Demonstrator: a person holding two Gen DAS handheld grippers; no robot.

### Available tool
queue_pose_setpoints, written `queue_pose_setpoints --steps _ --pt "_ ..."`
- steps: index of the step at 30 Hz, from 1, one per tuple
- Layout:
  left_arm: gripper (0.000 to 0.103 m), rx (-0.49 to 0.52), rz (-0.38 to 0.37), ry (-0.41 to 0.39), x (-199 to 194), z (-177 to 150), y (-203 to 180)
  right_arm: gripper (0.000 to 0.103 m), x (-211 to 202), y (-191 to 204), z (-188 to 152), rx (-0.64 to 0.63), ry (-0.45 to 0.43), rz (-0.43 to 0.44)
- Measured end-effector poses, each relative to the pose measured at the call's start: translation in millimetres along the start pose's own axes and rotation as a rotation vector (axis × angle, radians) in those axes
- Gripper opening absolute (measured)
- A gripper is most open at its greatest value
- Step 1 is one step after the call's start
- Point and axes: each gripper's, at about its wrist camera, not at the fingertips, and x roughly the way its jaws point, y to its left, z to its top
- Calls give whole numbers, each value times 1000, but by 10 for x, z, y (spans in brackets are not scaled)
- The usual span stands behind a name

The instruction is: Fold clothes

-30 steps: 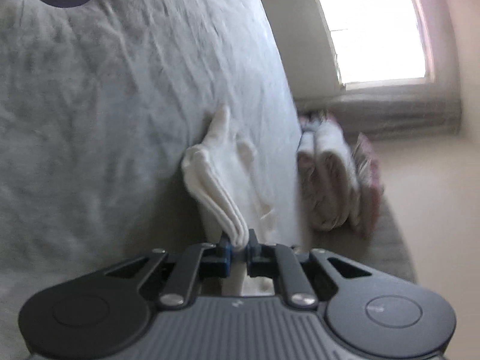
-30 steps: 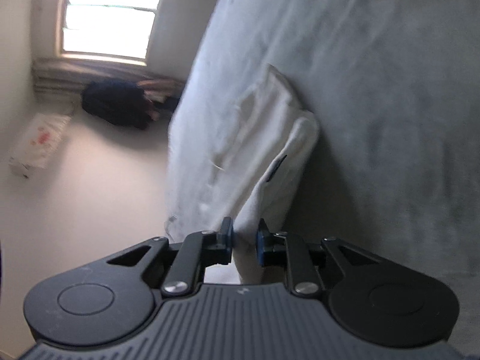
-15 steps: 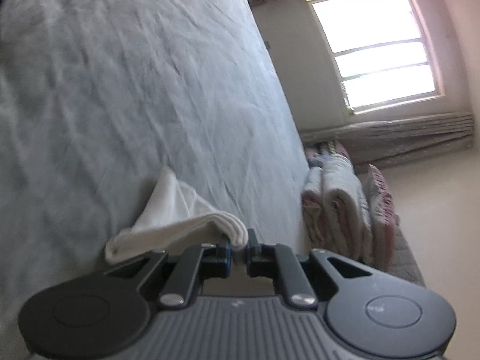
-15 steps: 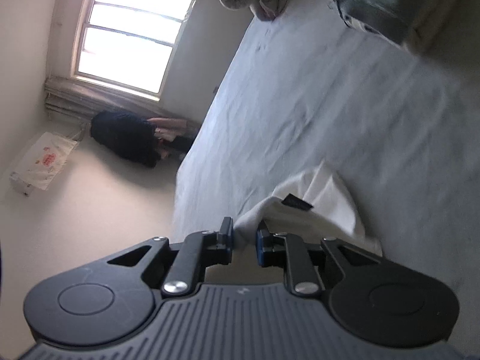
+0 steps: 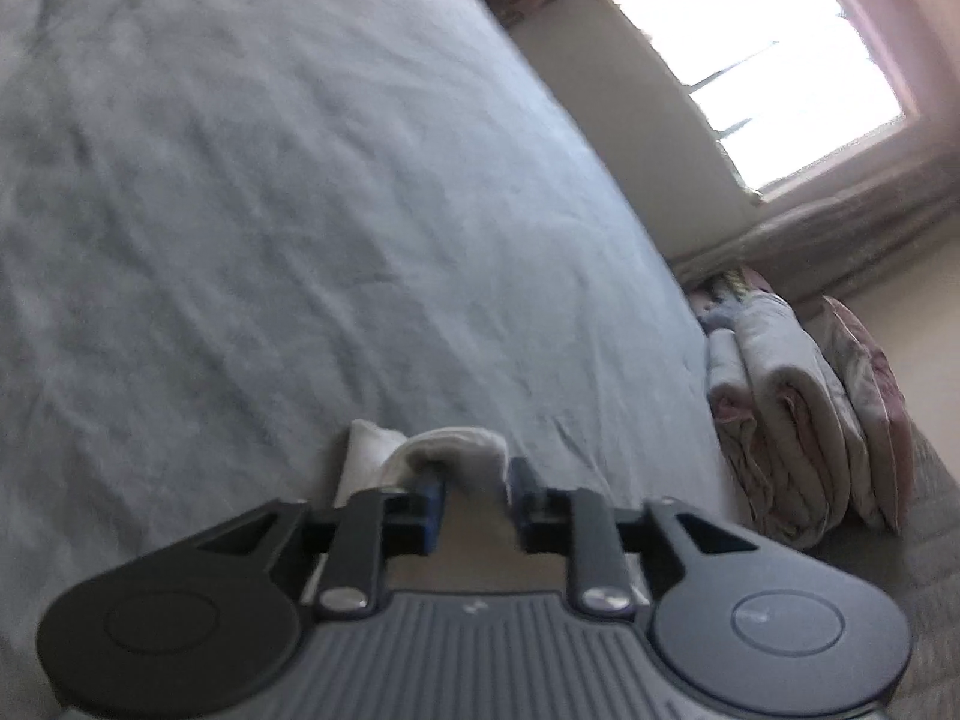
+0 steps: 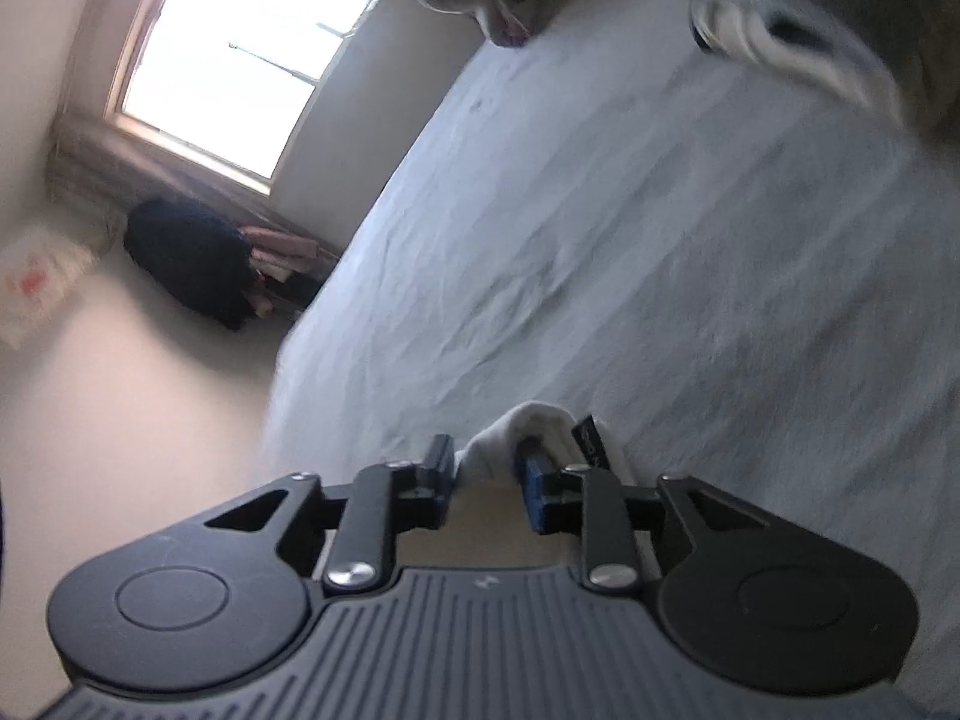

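White folded garment [image 5: 450, 450] lies near the bed [image 5: 300, 210] edge, both the left hand-held gripper [image 5: 477, 495] and right hand-held gripper [image 6: 487, 483] opening off it; fold looks nearly done.

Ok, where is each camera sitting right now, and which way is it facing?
Left wrist: on the left gripper, looking along its fingers across the grey bedsheet toward the bright window; jaws opening, white folded garment between them.
Right wrist: on the right gripper, facing over the bedsheet toward the window; jaws opening around the garment's white edge.
No hand shows in either view.
Shared: bedsheet, window, white garment.
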Motion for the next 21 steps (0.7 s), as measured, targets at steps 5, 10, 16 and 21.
queue_pose_setpoints --steps 5,10,16,21 --pt "67 226 30 -139 -150 -103 -260 61 -48 343 -153 -272 -113 -92" --pt "73 514 73 -143 -2 -375 -512 61 166 724 -581 -608 -110 -185" --pt "77 759 172 -97 317 -627 -581 59 443 725 -931 -790 -36 -267" --pt "77 781 185 -122 315 -543 -454 53 481 629 -811 -781 -38 -283"
